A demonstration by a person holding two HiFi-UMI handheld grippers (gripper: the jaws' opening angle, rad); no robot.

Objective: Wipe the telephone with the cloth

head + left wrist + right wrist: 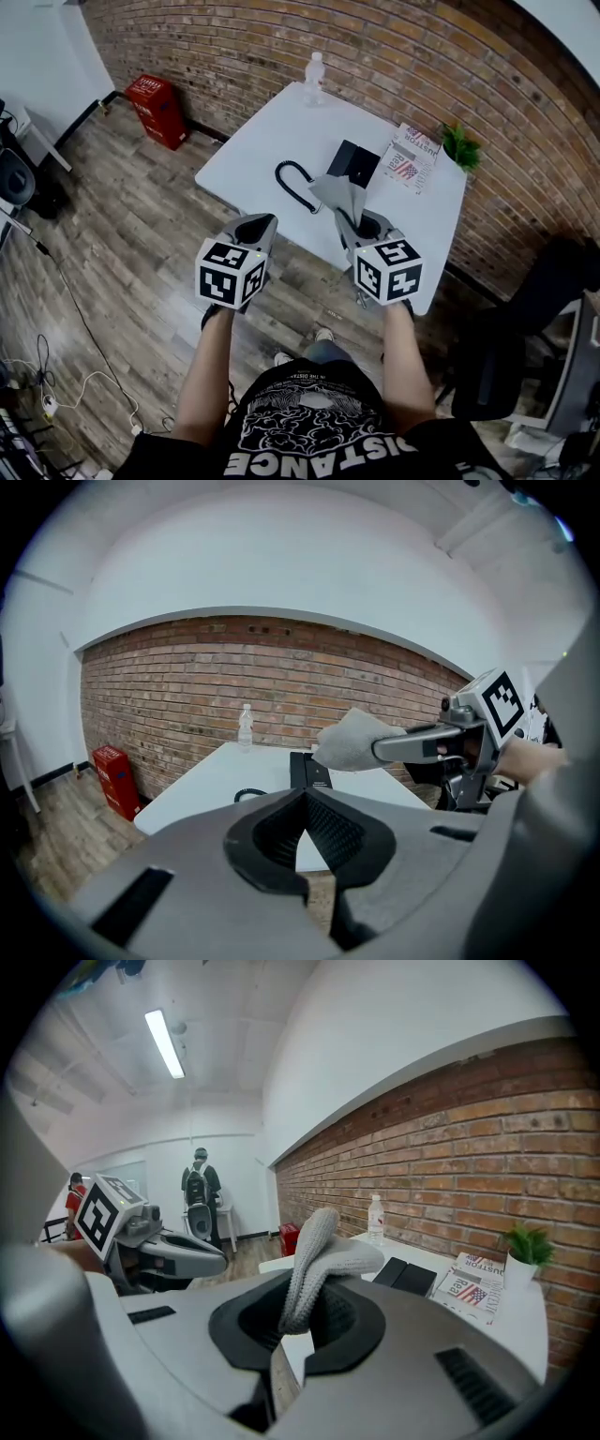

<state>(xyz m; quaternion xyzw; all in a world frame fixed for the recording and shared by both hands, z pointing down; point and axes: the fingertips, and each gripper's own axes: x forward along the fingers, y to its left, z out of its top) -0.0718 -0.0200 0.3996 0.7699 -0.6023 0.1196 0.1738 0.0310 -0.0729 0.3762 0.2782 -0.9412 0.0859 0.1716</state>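
White table point(253, 150) with a telephone point(352, 164) against a brick wall point(394, 47), wood floor point(122, 253).
Right gripper point(305, 1297) clamps the grey cloth point(323, 1251); left gripper point(302, 799) jaws are pressed together, empty.

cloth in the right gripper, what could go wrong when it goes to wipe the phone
1. The right gripper pinches the cloth by one fold, most of it flopping free; it may slip out under pressure.
2. The telephone lies loose on the table, and the shut left gripper is not steadying it, so wiping may push it around.
3. The black cord loops beside it and could snag.
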